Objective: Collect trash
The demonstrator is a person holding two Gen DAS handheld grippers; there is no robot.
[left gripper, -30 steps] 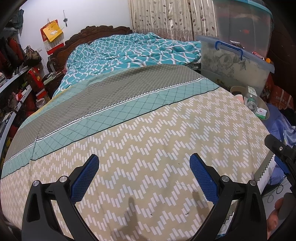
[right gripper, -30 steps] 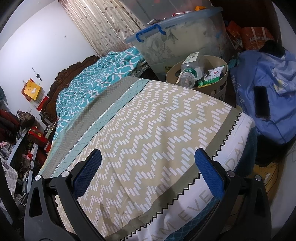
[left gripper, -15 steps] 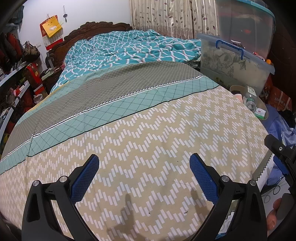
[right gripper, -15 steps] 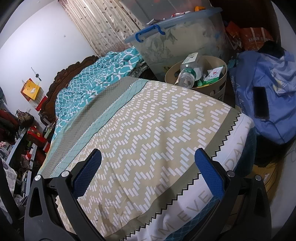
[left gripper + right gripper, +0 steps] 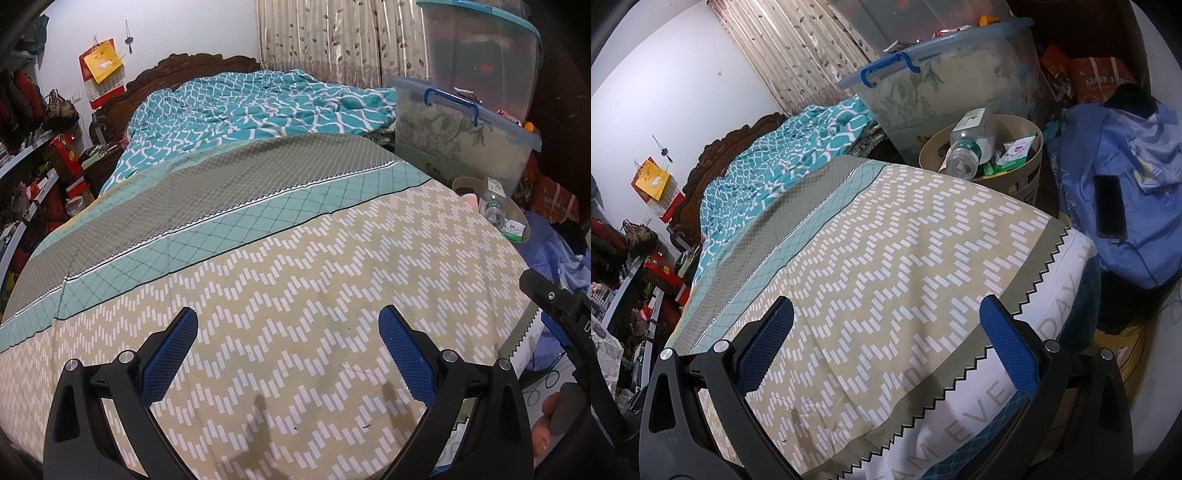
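Note:
A beige round bin (image 5: 1027, 173) stands on the floor off the bed's far right corner, holding a clear plastic bottle (image 5: 969, 146) and green-and-white wrappers (image 5: 1015, 151). In the left wrist view the same bin (image 5: 522, 236) peeks past the bed edge with the bottle (image 5: 493, 206) inside. My left gripper (image 5: 288, 321) hovers open over the zigzag-patterned bedspread (image 5: 295, 280), nothing between its blue pads. My right gripper (image 5: 886, 314) is open too, above the bed's near right corner, well short of the bin. No loose trash shows on the bed.
A large clear storage box (image 5: 960, 70) with blue handles stands behind the bin. A blue bag (image 5: 1126, 206) with a black phone (image 5: 1110, 210) on it lies right of the bed. A teal quilt (image 5: 258, 107) covers the bed's far end; cluttered shelves (image 5: 26, 177) line the left.
Both views shifted slightly: the left gripper's view tilted down a little over the bed, and the right gripper drifted a bit nearer the bin. Both grippers stayed open.

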